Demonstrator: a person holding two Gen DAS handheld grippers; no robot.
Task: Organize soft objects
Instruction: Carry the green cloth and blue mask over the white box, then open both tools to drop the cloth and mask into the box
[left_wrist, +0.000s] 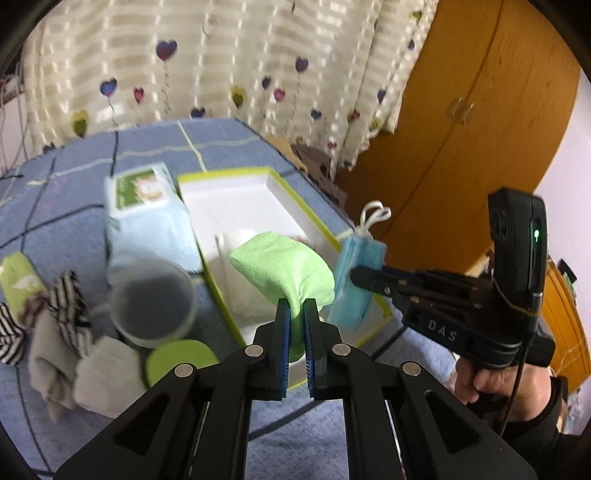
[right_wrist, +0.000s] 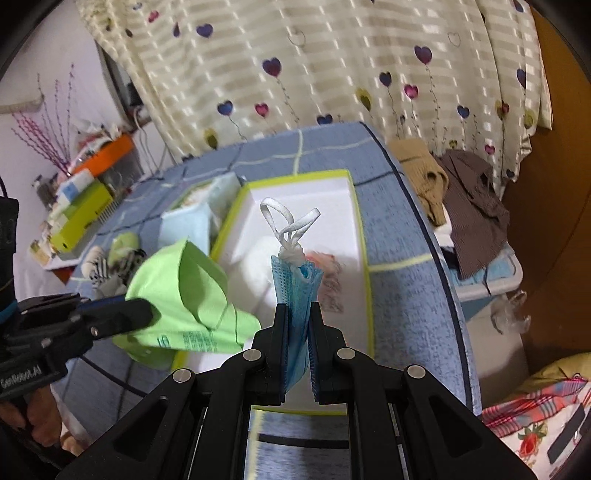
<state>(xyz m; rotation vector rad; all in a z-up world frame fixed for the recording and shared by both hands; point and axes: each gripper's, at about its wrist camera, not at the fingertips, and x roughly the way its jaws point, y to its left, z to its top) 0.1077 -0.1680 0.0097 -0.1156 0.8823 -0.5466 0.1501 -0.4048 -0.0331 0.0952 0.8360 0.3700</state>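
Green cloth (left_wrist: 284, 266) up in the air, pinched at one end by the left hand-held gripper (left_wrist: 295, 314), its jaws clamped tight on the fabric, the bulk of it puffed out above the white tray with the lime rim (left_wrist: 258, 171). Right alongside, the blue face mask (right_wrist: 295, 291) is folded into a narrow strip and squeezed between the jaws of the right hand-held gripper (right_wrist: 297, 332), its white ear loops (right_wrist: 286, 221) sticking up free, also hanging over that tray.

Risk one, as I read it: both loads hover near each other above the same tray, so the two grippers could bump, or the loops could snag on the green cloth. Risk two: the cloth is held only by a small bite at its edge; a quick swing could let it slip out and land on the blue checked bed cover (left_wrist: 92, 162) instead of inside.

Further out, the pale tissue pack (left_wrist: 147, 214) sits touching the tray's left rim, and the clear cup (left_wrist: 153, 299) stands just beside it; a wide left-hand sweep might tip that cup. Striped and grey socks (left_wrist: 66, 332) lie further left, still waiting.
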